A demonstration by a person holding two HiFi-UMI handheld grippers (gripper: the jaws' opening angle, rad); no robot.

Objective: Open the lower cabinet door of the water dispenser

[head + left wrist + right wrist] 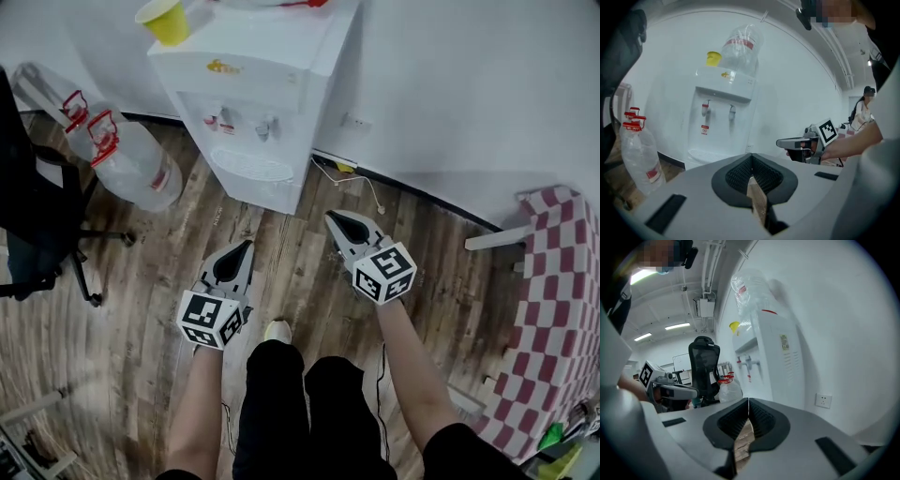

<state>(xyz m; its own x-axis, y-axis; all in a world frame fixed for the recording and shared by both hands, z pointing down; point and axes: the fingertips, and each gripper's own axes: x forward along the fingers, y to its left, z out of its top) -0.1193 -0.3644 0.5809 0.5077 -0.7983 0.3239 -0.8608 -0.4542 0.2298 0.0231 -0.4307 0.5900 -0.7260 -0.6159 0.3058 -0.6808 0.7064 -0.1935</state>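
The white water dispenser (267, 94) stands against the wall, with red and grey taps over a drip tray. From above, only a strip of its lower front (255, 194) shows; no door handle can be made out. My left gripper (246, 246) is shut and empty, pointing at the dispenser from a short way off over the floor. My right gripper (330, 217) is also shut and empty, to the right and slightly closer to the dispenser's corner. In the left gripper view, the dispenser (723, 117) is straight ahead above the shut left gripper (751, 161). In the right gripper view, the dispenser (776, 357) is seen from its side.
A yellow cup (165, 21) sits on the dispenser top. Large clear water bottles (131, 164) with red handles lie to its left. A black office chair (37, 216) stands further left. A checkered cloth table (553, 281) is at right. A white cable (361, 183) runs along the wall base.
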